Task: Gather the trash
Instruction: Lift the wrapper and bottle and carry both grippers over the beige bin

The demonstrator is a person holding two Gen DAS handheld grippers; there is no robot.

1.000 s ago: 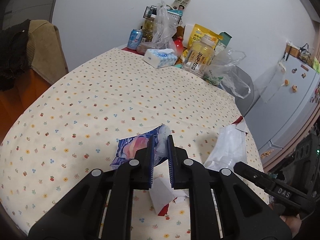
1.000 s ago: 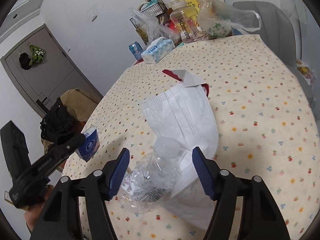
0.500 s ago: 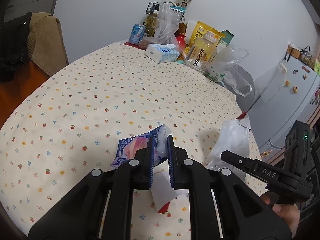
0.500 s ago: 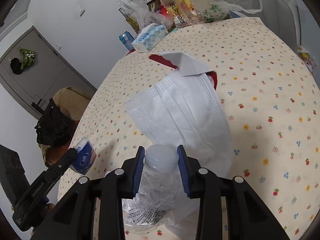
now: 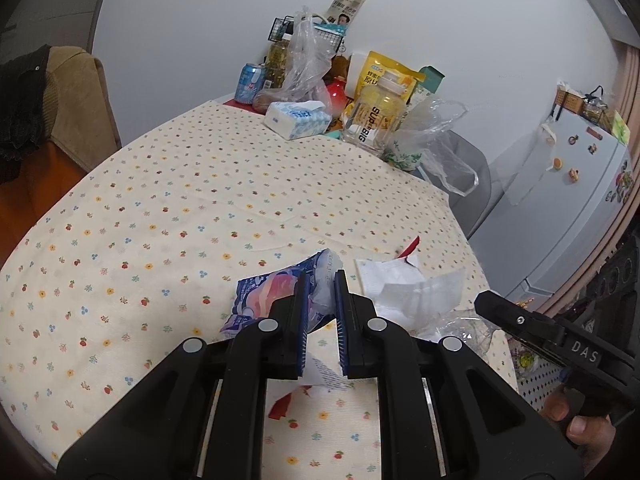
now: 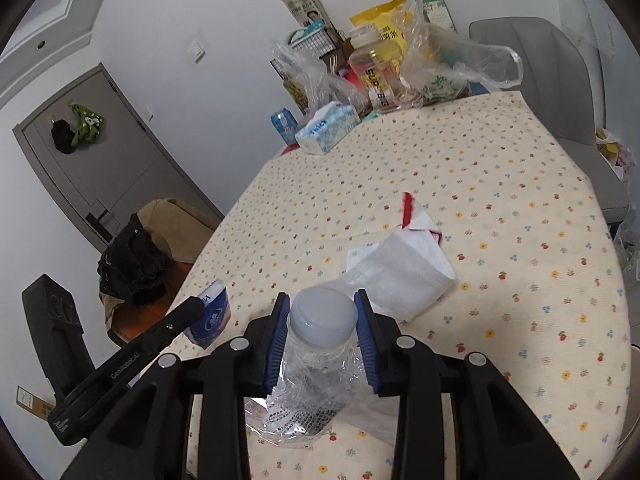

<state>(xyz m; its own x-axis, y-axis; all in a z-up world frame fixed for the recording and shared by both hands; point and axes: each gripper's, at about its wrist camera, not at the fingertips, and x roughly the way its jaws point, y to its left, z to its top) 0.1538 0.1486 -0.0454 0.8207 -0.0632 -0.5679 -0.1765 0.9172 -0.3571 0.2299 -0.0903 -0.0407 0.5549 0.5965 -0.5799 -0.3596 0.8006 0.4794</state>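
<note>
Right gripper [image 6: 323, 330] jaws just closed on the crushed bottle [image 6: 316, 364], now lifted beside the face mask [image 6: 404, 276]. Left gripper [image 5: 320, 312], nearly shut, pinches the blue wrapper [image 5: 272, 296]. Both hands loaded; bin next.

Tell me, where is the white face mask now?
In the right wrist view the white face mask lies on the tablecloth, just beyond the clear bottle, beside red-edged paper.

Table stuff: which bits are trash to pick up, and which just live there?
Trash: blue snack wrapper, crushed clear bottle, white face mask, red-and-white paper scrap.

Just there: tissue pack, soda can, yellow-lidded jar.
</note>
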